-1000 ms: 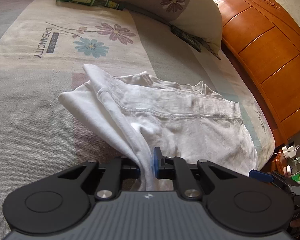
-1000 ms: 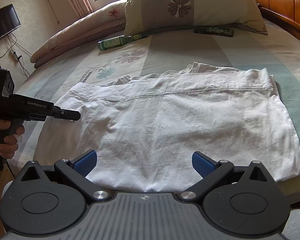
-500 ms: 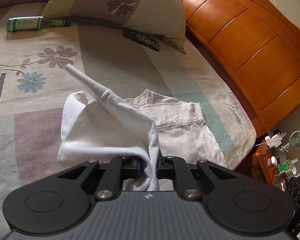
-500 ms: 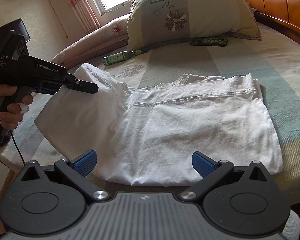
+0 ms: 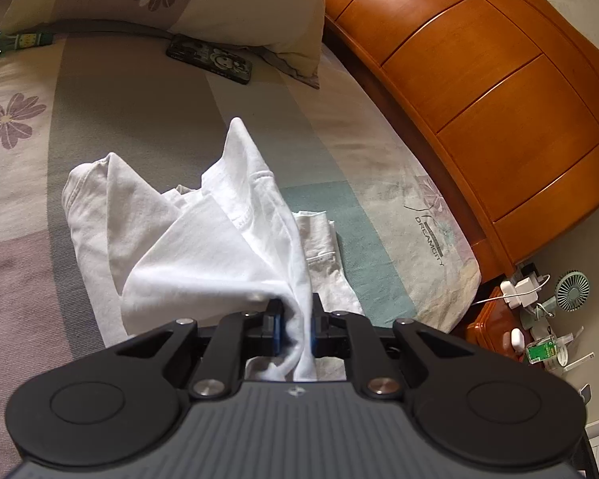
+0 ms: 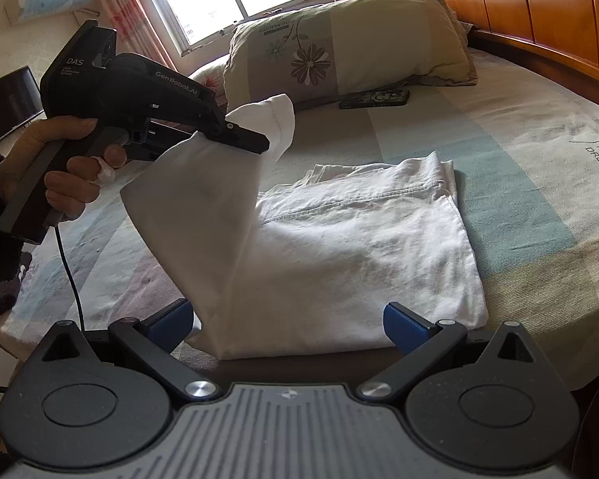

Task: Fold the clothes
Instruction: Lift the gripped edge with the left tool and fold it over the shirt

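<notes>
On the bed (image 6: 519, 147): white shirt (image 6: 359, 247), partly lifted.
Left gripper (image 5: 295, 329): squeezed tight on the shirt's raised side.
Right gripper (image 6: 287, 325): fingers wide apart, holding nothing.

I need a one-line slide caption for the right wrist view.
Left gripper lifts one side of the white garment off the bed; open right gripper waits.

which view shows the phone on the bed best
The left wrist view: the phone lies flat and clear beside the pillow, its printed case visible. The right wrist view shows it smaller and farther off.
</notes>
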`<state>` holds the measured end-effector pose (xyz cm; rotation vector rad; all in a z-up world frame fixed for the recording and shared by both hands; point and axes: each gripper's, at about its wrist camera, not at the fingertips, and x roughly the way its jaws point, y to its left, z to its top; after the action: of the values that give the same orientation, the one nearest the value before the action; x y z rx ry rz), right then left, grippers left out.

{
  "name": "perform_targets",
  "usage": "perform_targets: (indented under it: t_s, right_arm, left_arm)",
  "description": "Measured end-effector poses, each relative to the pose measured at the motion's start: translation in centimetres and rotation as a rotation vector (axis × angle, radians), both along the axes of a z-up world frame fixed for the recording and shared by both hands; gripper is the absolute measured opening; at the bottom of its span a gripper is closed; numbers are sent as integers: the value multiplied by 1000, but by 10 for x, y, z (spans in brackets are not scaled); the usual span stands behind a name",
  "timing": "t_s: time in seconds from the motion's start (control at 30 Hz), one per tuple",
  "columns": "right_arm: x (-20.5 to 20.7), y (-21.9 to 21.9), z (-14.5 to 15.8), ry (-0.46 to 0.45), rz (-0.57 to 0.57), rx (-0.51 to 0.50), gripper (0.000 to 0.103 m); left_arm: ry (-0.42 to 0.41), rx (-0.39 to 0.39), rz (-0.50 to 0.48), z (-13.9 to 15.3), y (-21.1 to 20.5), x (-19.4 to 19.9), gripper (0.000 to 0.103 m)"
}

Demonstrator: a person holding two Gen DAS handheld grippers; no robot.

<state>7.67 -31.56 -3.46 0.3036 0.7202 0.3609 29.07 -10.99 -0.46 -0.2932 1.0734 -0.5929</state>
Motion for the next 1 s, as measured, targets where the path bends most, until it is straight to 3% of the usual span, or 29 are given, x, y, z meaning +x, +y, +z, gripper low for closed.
perform_targets:
  t_s: [0.33,1.0]
  right_arm:
    - [-7,-26,5,-19,-40,1,103]
    - [0,-40,-8,28,-65,10,103]
  left_arm:
    - [80,85,-37,-31,-73,21,10]
    - [176,123,-42,-68,-118,40,10]
